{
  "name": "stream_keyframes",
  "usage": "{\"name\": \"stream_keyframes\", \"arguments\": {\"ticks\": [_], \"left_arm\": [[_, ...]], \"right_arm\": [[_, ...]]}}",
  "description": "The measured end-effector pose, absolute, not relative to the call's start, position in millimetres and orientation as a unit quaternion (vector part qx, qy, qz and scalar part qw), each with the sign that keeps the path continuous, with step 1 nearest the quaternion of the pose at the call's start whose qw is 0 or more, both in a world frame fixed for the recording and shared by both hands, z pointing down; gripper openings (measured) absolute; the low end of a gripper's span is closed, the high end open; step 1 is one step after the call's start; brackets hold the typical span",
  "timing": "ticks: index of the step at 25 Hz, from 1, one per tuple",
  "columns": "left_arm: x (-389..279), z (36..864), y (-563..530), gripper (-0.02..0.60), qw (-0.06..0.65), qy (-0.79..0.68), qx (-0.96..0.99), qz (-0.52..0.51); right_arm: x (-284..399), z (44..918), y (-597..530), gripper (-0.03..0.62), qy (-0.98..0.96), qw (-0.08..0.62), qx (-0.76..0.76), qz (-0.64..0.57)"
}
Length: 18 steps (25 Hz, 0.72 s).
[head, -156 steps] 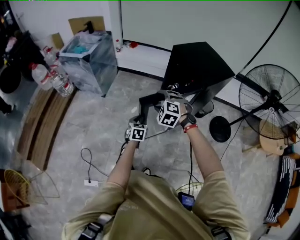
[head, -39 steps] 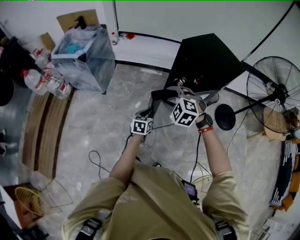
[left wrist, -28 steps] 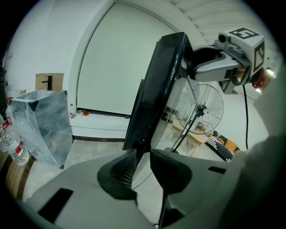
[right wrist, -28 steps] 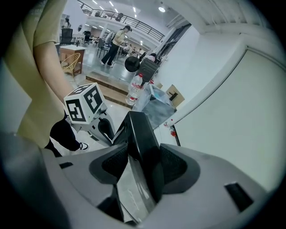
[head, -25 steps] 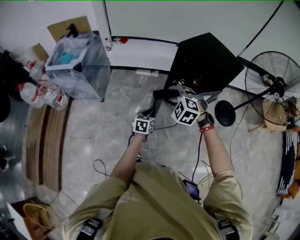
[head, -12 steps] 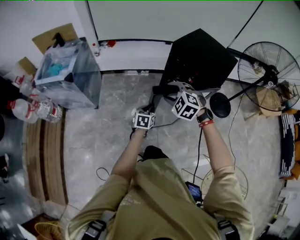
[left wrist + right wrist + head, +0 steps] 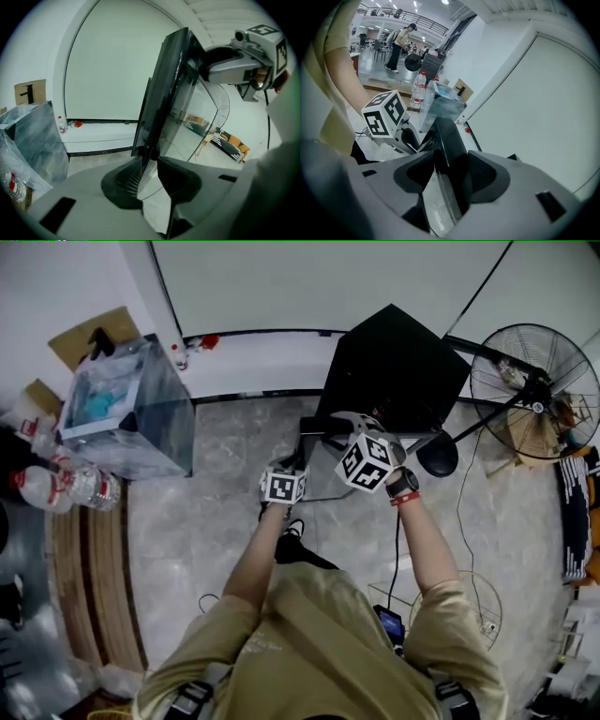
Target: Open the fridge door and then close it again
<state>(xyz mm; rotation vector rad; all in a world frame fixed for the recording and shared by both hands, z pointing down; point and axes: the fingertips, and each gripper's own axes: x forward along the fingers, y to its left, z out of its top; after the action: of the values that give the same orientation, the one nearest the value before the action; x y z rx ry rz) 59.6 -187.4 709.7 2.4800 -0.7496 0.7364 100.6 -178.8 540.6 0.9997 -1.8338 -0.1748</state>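
To your left along the white wall stands a clear plastic bin lined with a bag (image 7: 127, 413). A brown cardboard box (image 7: 89, 334) sits behind it and plastic water bottles (image 7: 66, 488) lie beside it, at the end of a strip of wooden boards (image 7: 89, 587). To your right a black pedestal fan (image 7: 532, 390) stands near the small black fridge (image 7: 394, 362), its round black base (image 7: 438, 457) just beside the cabinet. Cables trail over the grey marble floor (image 7: 206, 521) near your feet. The fridge sits against the wall straight ahead of you, and its black-framed glass door (image 7: 323, 470) stands swung out toward you, between your arms. Your left hand-held gripper (image 7: 146, 166) has its jaws drawn partway in on the door's thin edge, a ribbed pad against each face. Your right hand-held gripper (image 7: 451, 171) grips wider, with its pads pressed on either side of the thick black frame, higher on the door than your left.
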Motion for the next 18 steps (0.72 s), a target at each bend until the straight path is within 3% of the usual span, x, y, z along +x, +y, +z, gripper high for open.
{"name": "stream_keyframes", "arguments": {"ticks": [18], "left_arm": [[106,716,-273,0.106,0.213,-0.227,0.91,0.273]], "right_arm": [[144,541,-254,0.239,-0.72,0.485,0.494,-0.051]]}}
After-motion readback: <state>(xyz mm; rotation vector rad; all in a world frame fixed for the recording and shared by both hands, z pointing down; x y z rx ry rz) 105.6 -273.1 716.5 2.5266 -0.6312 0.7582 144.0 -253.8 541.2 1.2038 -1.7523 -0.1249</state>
